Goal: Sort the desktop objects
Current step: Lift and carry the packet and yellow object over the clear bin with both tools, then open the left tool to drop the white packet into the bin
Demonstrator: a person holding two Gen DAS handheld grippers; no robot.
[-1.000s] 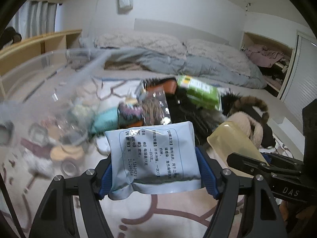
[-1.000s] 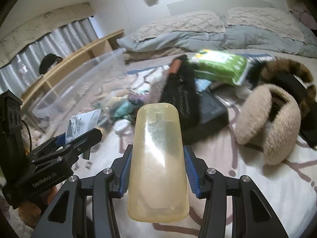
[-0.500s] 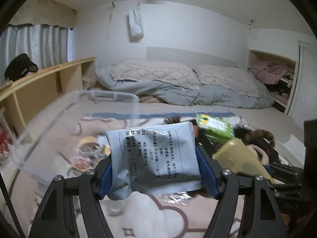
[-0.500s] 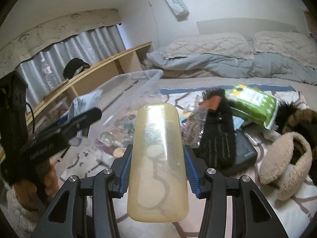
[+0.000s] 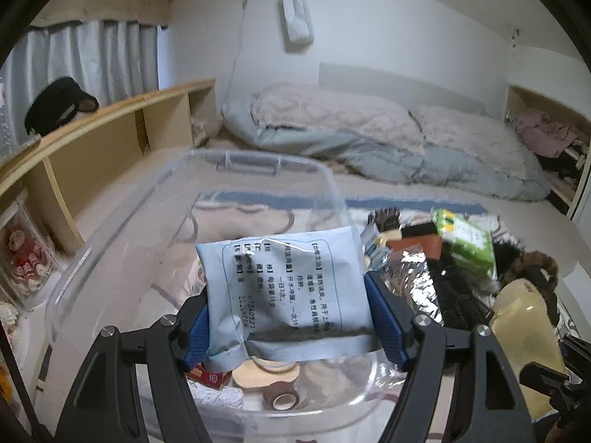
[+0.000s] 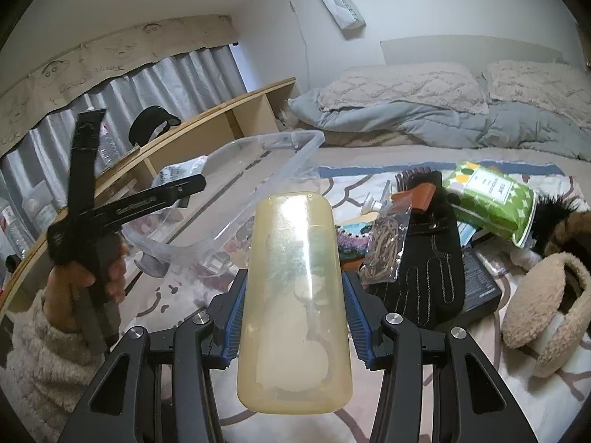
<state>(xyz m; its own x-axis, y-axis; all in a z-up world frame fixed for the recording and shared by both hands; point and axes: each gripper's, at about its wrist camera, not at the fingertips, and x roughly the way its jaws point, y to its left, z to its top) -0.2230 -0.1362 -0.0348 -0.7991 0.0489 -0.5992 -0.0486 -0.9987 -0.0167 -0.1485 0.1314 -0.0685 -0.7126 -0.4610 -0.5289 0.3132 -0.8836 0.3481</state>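
A clear plastic bin (image 5: pixel 258 192) is sitting on the bed (image 5: pixel 369 192), holding a tape roll (image 5: pixel 282 400), a round wooden piece and a red-and-white pack at its near end. To its right, loose items are lying heaped on the patterned cover: a green tissue pack (image 6: pixel 487 199), a black stitched glove (image 6: pixel 432 269), a crinkled clear bag of cord (image 6: pixel 388 247) and beige fleece earmuffs (image 6: pixel 546 313). A wooden shelf (image 5: pixel 110 140) is running along the curtained wall, with a black cap resting on it. The left tongs (image 5: pixel 291 317) are angling downward over the bin's near end, their blue pads pressing both sides of a pale blue medicine sachet (image 5: pixel 284 291), flat, glossy and printed with black text. In the right wrist view the left hand (image 6: pixel 85 277), in a fleece sleeve, is gripping the tool handle beside the bin. The right tongs (image 6: pixel 293 317) are clamping a translucent yellowish case (image 6: pixel 295 302), smooth and round-cornered, and holding it above the bed cover just short of the bin's wall.
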